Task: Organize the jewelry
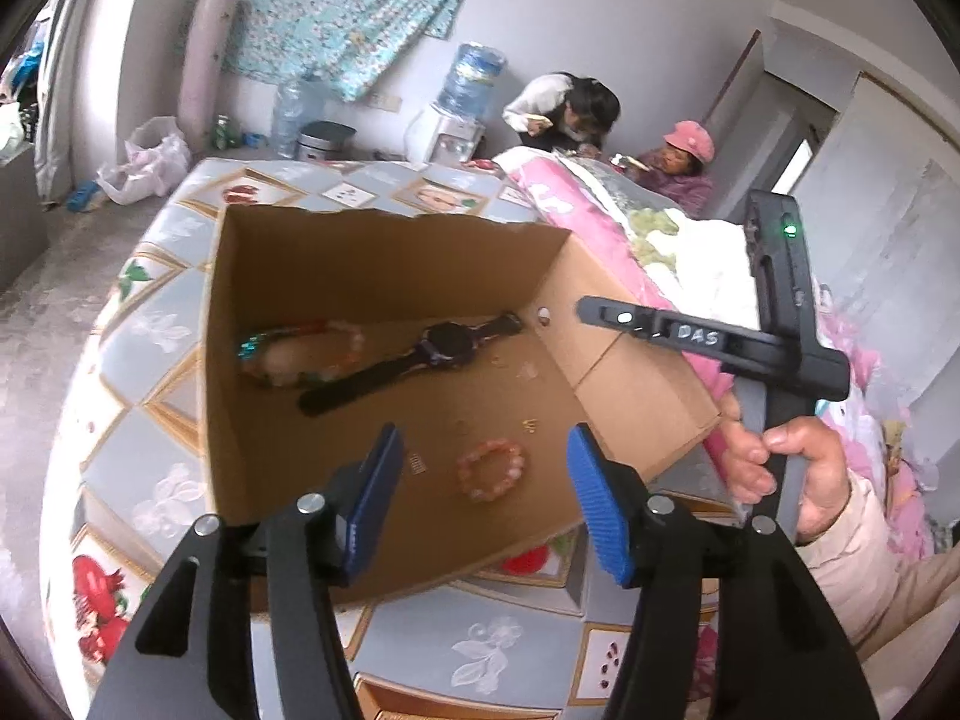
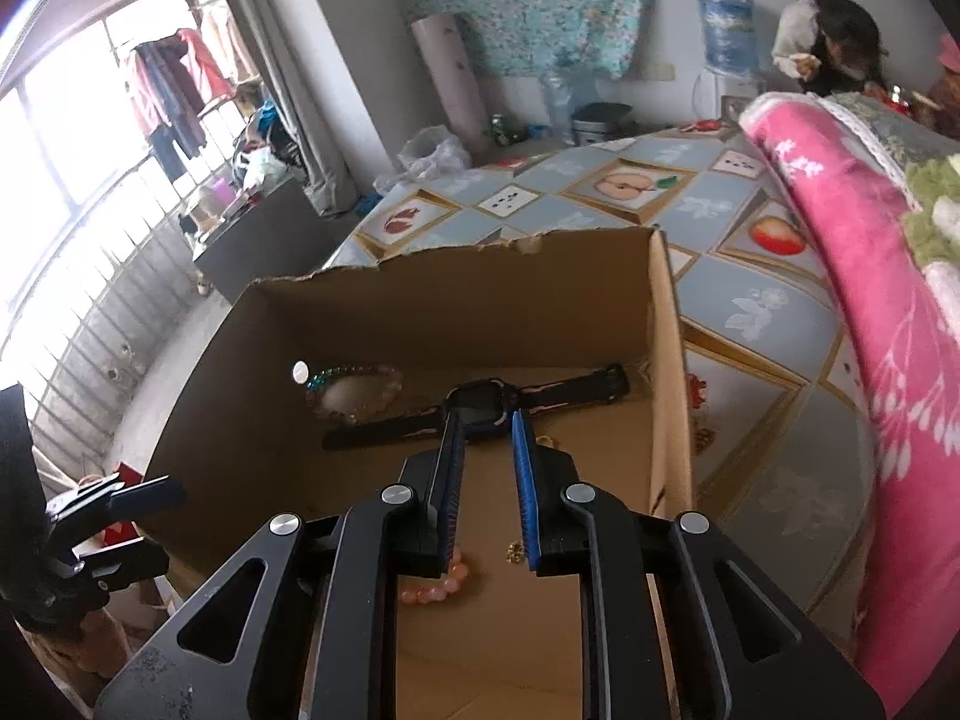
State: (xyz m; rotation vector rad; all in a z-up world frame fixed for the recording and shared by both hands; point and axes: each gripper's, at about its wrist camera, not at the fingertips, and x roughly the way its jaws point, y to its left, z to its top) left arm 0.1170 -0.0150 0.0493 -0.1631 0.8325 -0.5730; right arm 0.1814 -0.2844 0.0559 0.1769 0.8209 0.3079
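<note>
A cardboard box [image 1: 384, 276] sits near the corner of a surface covered with a fruit-patterned cloth [image 1: 156, 324]; whether that is a bed or a desk cannot be told.

Going left to right across the box floor: a clear-beaded bracelet [image 1: 300, 354] lies against the far wall, just beside the black wristwatch [image 1: 414, 360], which stretches out flat along that wall. Nearer the front lies a pink bead bracelet [image 1: 491, 469], with small gold pieces [image 2: 515, 552] scattered close by.

The left hand-held gripper [image 1: 480, 480] hovers over the front edge of the box with its jaws apart and nothing between them; the pink bracelet lies below the gap. The right hand-held gripper [image 2: 485, 480] points into the box with its jaws nearly together and apparently empty, the watch face beyond its tips.

The pink bracelet is probably light and floppy, its smooth round beads likely to slip; pinching across one side of the ring should hold better than spanning it. The watch looks stiffer and heavier; its case or the strap beside it seems the safest hold. The gold pieces are tiny and would be fiddly.
</note>
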